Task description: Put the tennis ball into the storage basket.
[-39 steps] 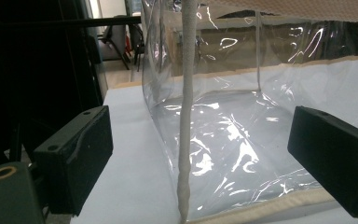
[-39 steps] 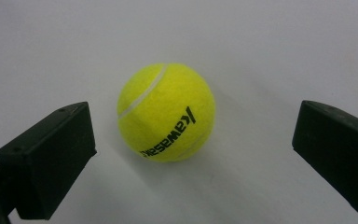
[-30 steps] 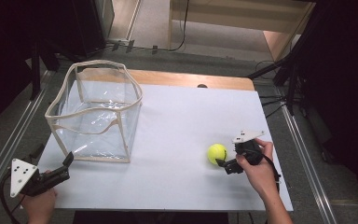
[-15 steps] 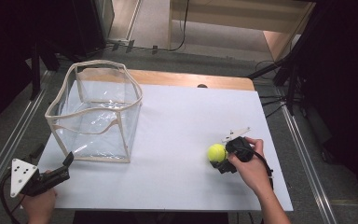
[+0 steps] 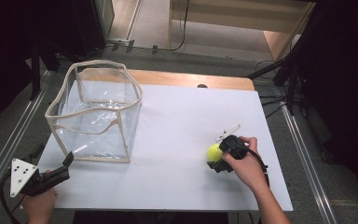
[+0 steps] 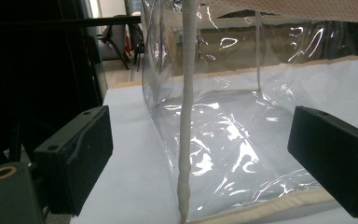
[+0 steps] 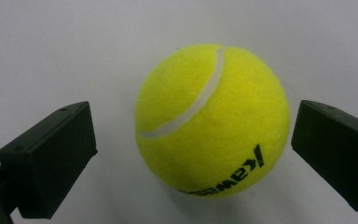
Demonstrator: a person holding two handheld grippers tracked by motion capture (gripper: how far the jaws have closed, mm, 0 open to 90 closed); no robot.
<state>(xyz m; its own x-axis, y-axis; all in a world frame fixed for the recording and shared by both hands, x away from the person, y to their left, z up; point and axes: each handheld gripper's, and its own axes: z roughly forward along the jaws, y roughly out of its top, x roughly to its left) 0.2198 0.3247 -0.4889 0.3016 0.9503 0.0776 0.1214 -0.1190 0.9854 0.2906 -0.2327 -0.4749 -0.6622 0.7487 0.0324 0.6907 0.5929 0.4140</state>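
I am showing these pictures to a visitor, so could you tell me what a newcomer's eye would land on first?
The bright yellow tennis ball stands out at once: it lies on the white table toward its right side, between the open jaws of the right gripper, with gaps on both sides. Next comes the clear plastic bin with beige edging at the table's left rear, with the left gripper open near its front corner.

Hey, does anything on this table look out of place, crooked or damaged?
Only the clear plastic bin looks odd: its cream-trimmed rim sags and bows unevenly, so the walls look wavy. The tennis ball looks intact, sitting between the open right claw jaws.
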